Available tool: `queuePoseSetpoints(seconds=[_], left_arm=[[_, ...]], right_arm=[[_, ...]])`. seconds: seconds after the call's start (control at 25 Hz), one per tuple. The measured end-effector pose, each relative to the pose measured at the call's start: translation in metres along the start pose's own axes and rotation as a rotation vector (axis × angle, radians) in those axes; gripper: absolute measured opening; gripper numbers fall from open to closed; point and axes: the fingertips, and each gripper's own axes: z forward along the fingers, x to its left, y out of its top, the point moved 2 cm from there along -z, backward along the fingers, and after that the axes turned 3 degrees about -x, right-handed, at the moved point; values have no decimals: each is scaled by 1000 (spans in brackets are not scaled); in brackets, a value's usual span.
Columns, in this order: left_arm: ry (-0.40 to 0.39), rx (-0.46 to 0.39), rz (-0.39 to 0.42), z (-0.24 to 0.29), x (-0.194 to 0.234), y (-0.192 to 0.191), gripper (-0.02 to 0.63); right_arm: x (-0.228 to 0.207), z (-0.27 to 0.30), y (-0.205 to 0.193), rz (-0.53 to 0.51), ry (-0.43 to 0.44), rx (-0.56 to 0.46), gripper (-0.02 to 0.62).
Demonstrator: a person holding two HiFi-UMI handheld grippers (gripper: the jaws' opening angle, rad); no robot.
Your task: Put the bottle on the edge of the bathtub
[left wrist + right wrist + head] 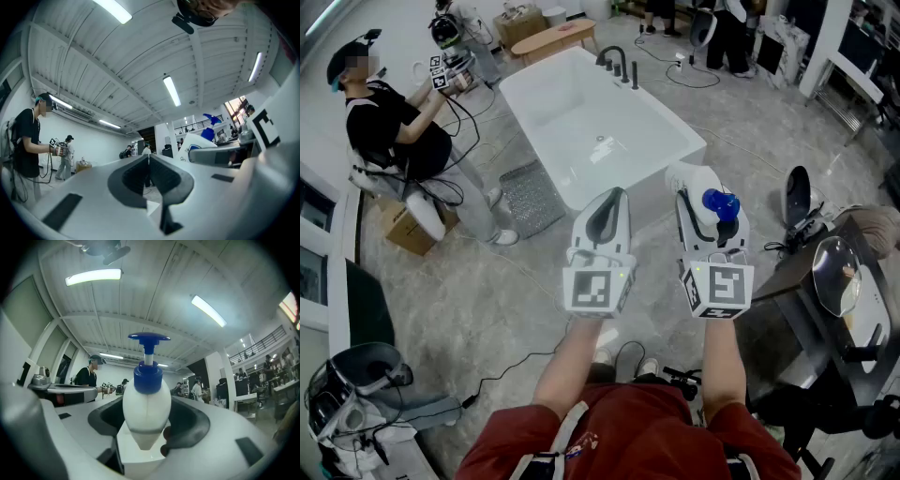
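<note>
A grey tiled floor [487, 300] is filling most of the head view, and a white rectangular bathtub [637, 169] is standing on it ahead of the person, with black taps [619, 64] rising at its far end. A grey mat [530, 197] is lying on the floor just beside the tub's left wall. Another person [394, 131] in a dark top is sitting to the left of the tub, well apart from it.

The two grippers are being held out side by side, near each other and tipped slightly upward. The left gripper [611, 195] is keeping its jaws pressed together, and its own view is showing the dark pads meeting with nothing between them.

The right gripper [710, 217] is pinching the bottle [146, 413]. Its jaws are standing spread around the bottle's width, with the dark pads pressing on either side of the lower body. The bottle is standing upright between them, with its upper body and pump rising above the jaws.

From the head view, the bottle is showing at the tub's near right corner. It is being carried in the jaws rather than resting on the rim. Whether it is over the rim or short of it I cannot tell.

The bottle is showing a smooth, rounded white body, narrowing toward the shoulders. A blue screw collar [148, 378] is sitting on its neck, a short white stem is rising from that, and a flat blue pump head [149, 337] is capping the top. The left gripper view is also catching it off to the right.
</note>
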Motion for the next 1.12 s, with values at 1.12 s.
queuePoseSetpoints(seconds=[1.12], left_arm=[[-93, -52, -41, -149, 66, 46, 16]], right_arm=[[178, -81, 19, -20, -45, 10, 271]])
